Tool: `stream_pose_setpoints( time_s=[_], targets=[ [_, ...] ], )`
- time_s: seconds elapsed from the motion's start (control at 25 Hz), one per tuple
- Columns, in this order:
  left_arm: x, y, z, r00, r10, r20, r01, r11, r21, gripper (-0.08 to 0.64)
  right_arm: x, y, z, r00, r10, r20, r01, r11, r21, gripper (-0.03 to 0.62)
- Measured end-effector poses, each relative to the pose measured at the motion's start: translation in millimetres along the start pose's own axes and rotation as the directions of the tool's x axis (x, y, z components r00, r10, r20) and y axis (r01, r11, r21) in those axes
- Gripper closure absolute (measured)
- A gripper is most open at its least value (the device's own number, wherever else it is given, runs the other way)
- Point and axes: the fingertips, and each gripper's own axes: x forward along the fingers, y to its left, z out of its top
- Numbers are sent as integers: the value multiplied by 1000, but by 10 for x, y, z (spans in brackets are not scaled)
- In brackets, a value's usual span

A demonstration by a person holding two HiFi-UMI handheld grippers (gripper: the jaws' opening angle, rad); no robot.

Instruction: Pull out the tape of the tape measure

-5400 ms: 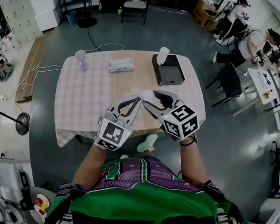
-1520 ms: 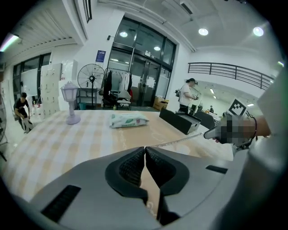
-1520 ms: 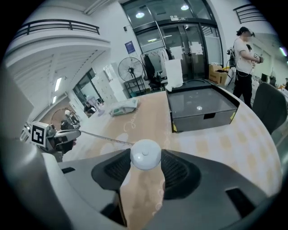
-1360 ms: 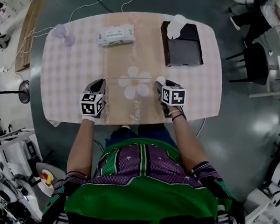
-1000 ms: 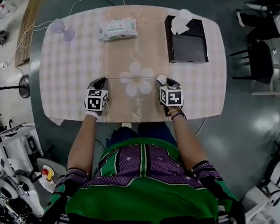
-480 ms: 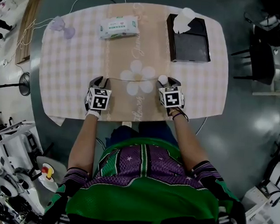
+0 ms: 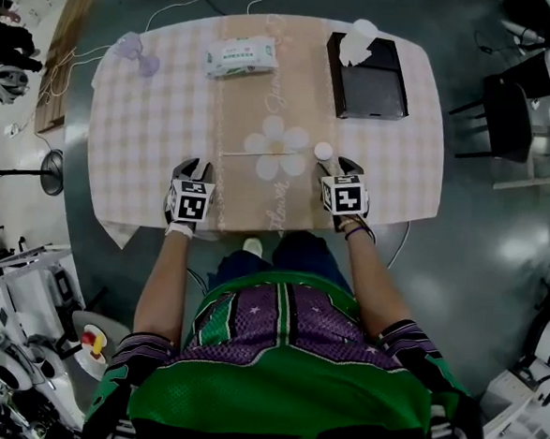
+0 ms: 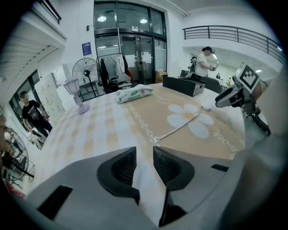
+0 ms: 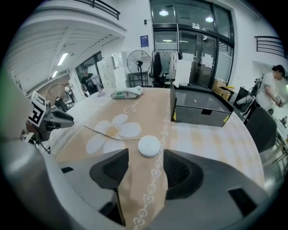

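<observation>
Head view: left gripper (image 7: 191, 167) and right gripper (image 7: 343, 163) were found released, jaws just opened, nothing between. Tape measure (image 7: 324, 152) lay just beyond the right, tape (image 7: 261, 153) drawn leftward. Unheld, spring retraction could be triggered.

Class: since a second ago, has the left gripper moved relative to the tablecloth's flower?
Yes: the left gripper backed away from the flower toward the table's near edge, jaws just opened and empty.
</observation>
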Motion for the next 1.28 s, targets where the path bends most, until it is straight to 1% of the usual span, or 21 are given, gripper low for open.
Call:
stream_pose_setpoints(
  time_s=[0.16, 0.32, 0.52, 0.64, 0.76, 0.88, 1.04, 1.16, 1.28],
  targets=[
    [-331, 16, -66, 999, -8, 44, 9, 1000, -28, 433, -308, 92, -27, 999, -29, 43, 28, 999, 20, 341],
    [-663, -8, -49, 993, -23, 115, 31, 997, -72, 433, -640, 232, -76, 995, -52, 88, 47, 998, 48, 342],
    [-1052, -127, -27, 976, -51, 210, 77, 991, -114, 433, -1134, 418, -189, 986, -86, 143, 77, 995, 65, 344],
    [-1296, -197, -30, 965, -62, 255, 99, 986, -135, 433, -1397, 522, -229, 981, -88, 172, 74, 994, 84, 344],
    [-1568, -294, -53, 954, -69, 292, 120, 980, -161, 433, -1645, 631, -198, 975, -76, 208, 57, 994, 97, 344],
    [-1832, -373, 62, 936, -62, 345, 132, 974, -183, 433, -1861, 702, 27, 962, -51, 268, 35, 997, 65, 345],
    [-2217, -591, 243, 913, -52, 405, 134, 975, -179, 433, -2250, 796, 209, 937, 9, 348, -19, 1000, 25, 345],
    [-2502, -830, 357, 895, -30, 446, 125, 975, -185, 433, -2622, 780, 196, 916, 50, 397, -51, 999, -7, 345],
    [-2813, -1137, 464, 869, -23, 495, 129, 975, -180, 433, -3031, 697, 94, 889, 75, 451, -66, 997, -35, 347]
  ],
)
